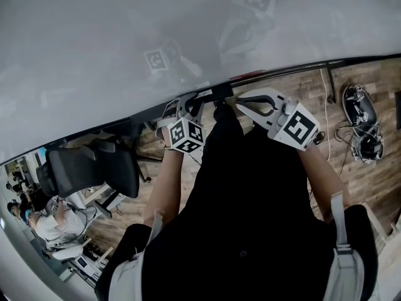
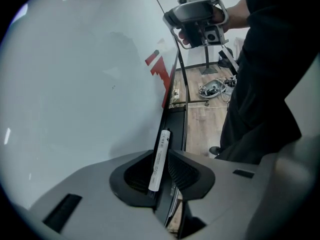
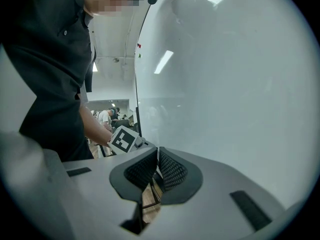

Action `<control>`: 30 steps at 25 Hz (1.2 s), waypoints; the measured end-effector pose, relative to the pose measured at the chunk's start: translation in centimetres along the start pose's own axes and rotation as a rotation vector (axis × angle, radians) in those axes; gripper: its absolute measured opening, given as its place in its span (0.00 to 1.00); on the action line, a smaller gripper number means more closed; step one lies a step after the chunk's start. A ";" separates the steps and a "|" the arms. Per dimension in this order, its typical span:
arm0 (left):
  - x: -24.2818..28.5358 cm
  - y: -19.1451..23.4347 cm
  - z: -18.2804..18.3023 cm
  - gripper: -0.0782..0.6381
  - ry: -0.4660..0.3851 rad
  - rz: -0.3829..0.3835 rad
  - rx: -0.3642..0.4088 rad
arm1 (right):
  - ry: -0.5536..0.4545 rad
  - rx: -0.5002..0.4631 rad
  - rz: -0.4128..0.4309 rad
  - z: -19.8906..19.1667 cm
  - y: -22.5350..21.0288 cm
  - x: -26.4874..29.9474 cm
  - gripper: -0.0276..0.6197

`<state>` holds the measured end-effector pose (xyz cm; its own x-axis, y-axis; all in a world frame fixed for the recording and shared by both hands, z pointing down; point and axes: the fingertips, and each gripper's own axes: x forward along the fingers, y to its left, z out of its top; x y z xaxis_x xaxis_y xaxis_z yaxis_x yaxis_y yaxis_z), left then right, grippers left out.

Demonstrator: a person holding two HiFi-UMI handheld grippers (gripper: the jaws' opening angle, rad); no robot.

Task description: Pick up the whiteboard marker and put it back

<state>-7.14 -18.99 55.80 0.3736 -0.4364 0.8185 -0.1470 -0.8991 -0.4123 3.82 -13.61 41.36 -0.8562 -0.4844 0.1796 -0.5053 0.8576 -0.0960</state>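
A white whiteboard marker [image 2: 159, 159] stands upright between the ribbed pads of my left gripper [image 2: 160, 170], which is shut on it. Its tip points along the dark tray [image 2: 174, 119] at the whiteboard's [image 2: 85, 84] lower edge. In the head view the left gripper [image 1: 186, 108] reaches that tray [image 1: 282, 71]; the marker itself is hidden there. My right gripper [image 1: 249, 103] hangs beside it to the right, also close to the tray. Its jaws [image 3: 157, 165] are shut with nothing between them. The left gripper view shows the right gripper [image 2: 197, 21] held higher up by a hand.
A black office chair [image 1: 94, 168] stands at the left on the wooden floor. Cables and a device [image 1: 360, 121] lie on the floor at the right. The person's dark torso [image 1: 257, 218] fills the lower middle. People sit far off at the left [image 1: 37, 221].
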 end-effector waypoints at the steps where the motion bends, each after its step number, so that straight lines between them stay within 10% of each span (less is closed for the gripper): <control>1: 0.1 0.0 -0.1 0.25 0.007 -0.001 0.000 | 0.000 0.001 0.000 0.0 0.0 0.0 0.08; 30: 0.8 -0.5 -0.3 0.21 0.083 0.032 0.053 | -0.006 0.001 -0.014 -0.5 -0.7 -0.9 0.08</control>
<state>-7.04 -18.91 56.81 0.2921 -0.4684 0.8338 -0.1081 -0.8825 -0.4578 5.02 -13.69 41.78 -0.8498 -0.4973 0.1748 -0.5172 0.8505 -0.0950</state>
